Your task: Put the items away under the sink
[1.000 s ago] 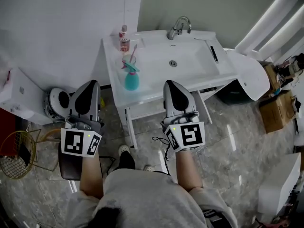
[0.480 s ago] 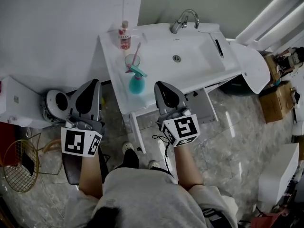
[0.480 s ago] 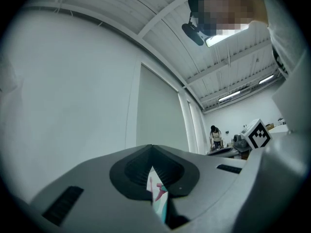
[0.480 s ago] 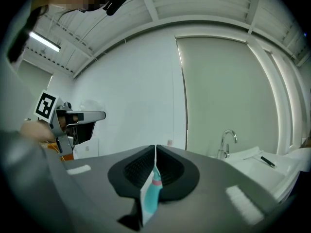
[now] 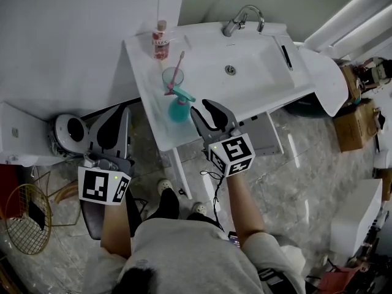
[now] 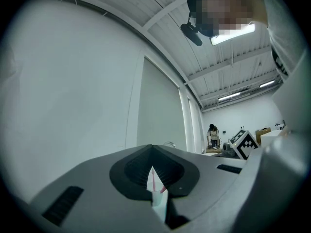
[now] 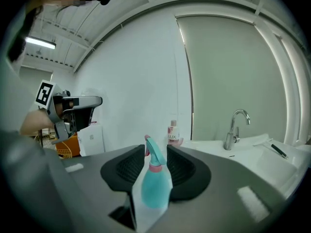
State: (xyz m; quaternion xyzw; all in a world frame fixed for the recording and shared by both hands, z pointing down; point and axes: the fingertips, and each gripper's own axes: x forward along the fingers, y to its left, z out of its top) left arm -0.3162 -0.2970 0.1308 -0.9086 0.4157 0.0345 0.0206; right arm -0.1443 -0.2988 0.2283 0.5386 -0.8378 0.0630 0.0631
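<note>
A teal spray bottle point(image 5: 177, 110) with a pink collar stands near the front left edge of the white sink counter point(image 5: 257, 60). My right gripper point(image 5: 207, 110) sits just right of it at counter height. Its jaws have just been opening and are open; the spray bottle point(image 7: 155, 188) shows through the gap ahead of the right gripper point(image 7: 156, 154), untouched by the pads. Behind it stand a glass cup point(image 5: 171, 77) holding a pink toothbrush and a pink bottle point(image 5: 160, 45). My left gripper point(image 5: 116, 112) hangs left of the counter, shut and empty; the cup point(image 6: 156, 191) shows through its slit.
A faucet point(image 5: 242, 18) and a thin black item point(image 5: 283, 59) are on the counter. A white frame with a shelf point(image 5: 263, 133) lies below the sink. A round white appliance point(image 5: 67, 127), a gold wire basket point(image 5: 21, 216) and a cardboard box point(image 5: 355, 136) are on the floor.
Both grippers have dropped lower. The right gripper has swung left toward the spray bottle and its fingers have parted. The left gripper stays closed.
</note>
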